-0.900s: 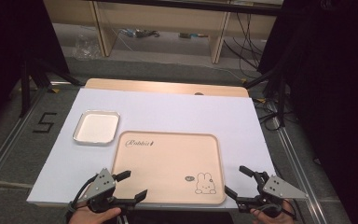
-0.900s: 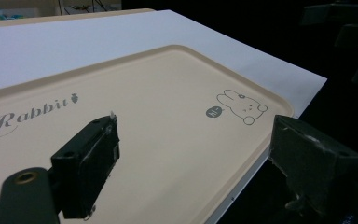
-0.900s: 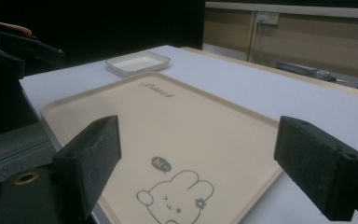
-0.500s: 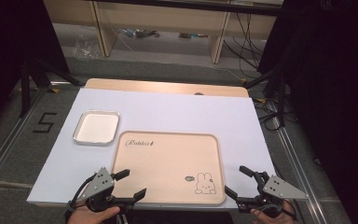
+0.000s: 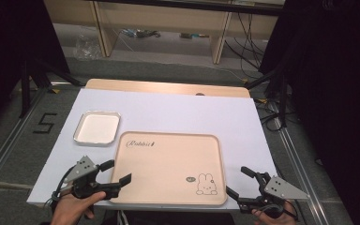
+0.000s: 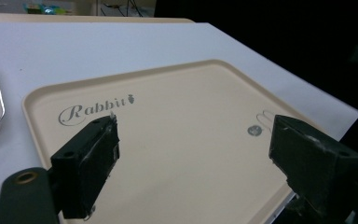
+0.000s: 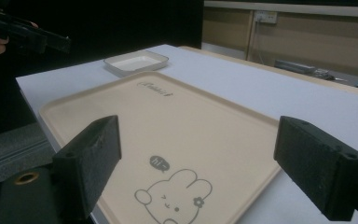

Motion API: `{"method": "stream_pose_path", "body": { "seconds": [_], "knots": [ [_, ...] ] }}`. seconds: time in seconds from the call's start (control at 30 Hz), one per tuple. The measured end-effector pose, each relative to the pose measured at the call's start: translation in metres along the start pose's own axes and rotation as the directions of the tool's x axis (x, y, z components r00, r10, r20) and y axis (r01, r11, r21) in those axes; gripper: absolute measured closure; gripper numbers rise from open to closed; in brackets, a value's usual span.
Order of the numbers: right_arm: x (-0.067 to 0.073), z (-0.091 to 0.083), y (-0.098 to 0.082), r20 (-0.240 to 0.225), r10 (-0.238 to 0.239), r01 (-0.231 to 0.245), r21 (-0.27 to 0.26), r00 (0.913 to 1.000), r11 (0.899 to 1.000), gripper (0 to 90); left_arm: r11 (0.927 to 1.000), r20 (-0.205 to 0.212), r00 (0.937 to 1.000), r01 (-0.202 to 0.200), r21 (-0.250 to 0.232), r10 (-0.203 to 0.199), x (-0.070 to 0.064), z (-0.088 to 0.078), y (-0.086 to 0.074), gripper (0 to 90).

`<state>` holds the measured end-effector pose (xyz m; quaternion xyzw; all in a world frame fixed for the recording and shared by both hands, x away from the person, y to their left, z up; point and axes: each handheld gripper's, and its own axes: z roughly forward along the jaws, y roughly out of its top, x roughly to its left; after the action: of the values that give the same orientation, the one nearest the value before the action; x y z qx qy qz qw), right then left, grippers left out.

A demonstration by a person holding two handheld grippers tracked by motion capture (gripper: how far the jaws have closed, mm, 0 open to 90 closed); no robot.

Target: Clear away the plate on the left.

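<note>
Beige tray lies flat at the near middle of the white-topped table, long side along the front edge; "Rabbit" lettering at its far left corner, bunny drawing with a "hi" bubble at its near right corner. Nothing on it. Small white rectangular dish sits just beside the tray's far left corner, apart from it, also with nothing in it. Left gripper held in a hand at the tray's near left corner, jaws spread wide, gripping nothing; one jaw tip over the tray's near left rim, other over the table just left of it. Right gripper at the near right table corner, just off the tray's right edge, jaws also wide apart, nothing between them. Both point toward the tray.
</note>
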<state>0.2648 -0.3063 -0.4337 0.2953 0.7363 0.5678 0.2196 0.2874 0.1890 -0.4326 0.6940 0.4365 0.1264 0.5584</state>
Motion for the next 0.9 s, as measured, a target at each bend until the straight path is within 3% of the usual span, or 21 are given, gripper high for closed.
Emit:
{"method": "stream_pose_path", "body": {
  "seconds": [0.03, 0.17, 0.2, 0.37, 0.43, 0.5, 0.57, 0.63, 0.73, 0.83, 0.9],
  "knots": [
    [0.000, 0.000, 0.000, -0.001, -0.001, 0.001, 0.007, 1.0000, 1.000, 15.5, 1.0000, -0.018, 0.9998, 0.005, -0.001, -0.005, 0.004, 0.000, 0.002, 15.3],
    [0.000, 0.000, 0.000, 0.005, -0.008, 0.008, 0.005, 1.0000, 1.000, 15.5, 0.9989, -0.092, 0.9947, -0.046, 0.011, 0.047, 0.020, 0.000, 0.010, 15.5],
    [0.001, 0.000, 0.000, -0.016, 0.007, -0.007, 0.015, 0.9998, 1.000, 15.5, 0.9991, -0.093, 0.9948, -0.041, 0.013, 0.042, 0.024, 0.000, 0.012, 15.5],
    [0.001, 0.000, 0.000, -0.009, 0.007, -0.007, 0.022, 0.9999, 1.000, 15.5, 0.9991, -0.141, 0.9896, -0.025, 0.033, 0.029, 0.044, -0.003, 0.028, 15.6],
    [0.002, -0.001, -0.001, -0.016, 0.029, -0.028, 0.037, 0.9995, 0.999, 15.5, 0.9988, -0.146, 0.9893, 0.009, 0.047, -0.002, 0.053, -0.003, 0.033, 15.6],
    [0.001, 0.000, -0.001, -0.011, 0.015, -0.015, 0.024, 0.9998, 1.000, 15.5, 0.9976, -0.152, 0.9880, 0.037, 0.059, -0.028, 0.061, -0.002, 0.036, 15.6],
    [-0.001, 0.001, -0.001, -0.004, -0.010, 0.010, 0.003, 0.9999, 1.000, 15.6, 0.9950, -0.188, 0.9820, 0.035, 0.093, -0.016, 0.070, 0.000, 0.040, 16.5],
    [0.000, 0.000, -0.001, -0.010, 0.011, -0.010, 0.019, 0.9999, 1.000, 15.6, 0.9925, -0.222, 0.9750, 0.029, 0.119, -0.002, 0.080, 0.001, 0.045, 16.9],
    [-0.001, 0.001, -0.001, -0.004, -0.003, 0.003, 0.009, 1.0000, 1.000, 15.6, 0.9854, -0.220, 0.9749, 0.067, 0.157, -0.032, 0.097, 0.003, 0.051, 20.9],
    [-0.001, 0.001, -0.001, -0.005, -0.005, 0.005, 0.013, 1.0000, 1.000, 15.6, 0.9819, -0.268, 0.9626, 0.089, 0.167, -0.042, 0.114, 0.004, 0.058, 23.7],
    [-0.001, 0.001, -0.001, -0.003, -0.007, 0.007, 0.008, 1.0000, 1.000, 15.7, 0.9766, -0.257, 0.9624, 0.135, 0.168, -0.089, 0.124, 0.005, 0.062, 23.6]
  ]
}}
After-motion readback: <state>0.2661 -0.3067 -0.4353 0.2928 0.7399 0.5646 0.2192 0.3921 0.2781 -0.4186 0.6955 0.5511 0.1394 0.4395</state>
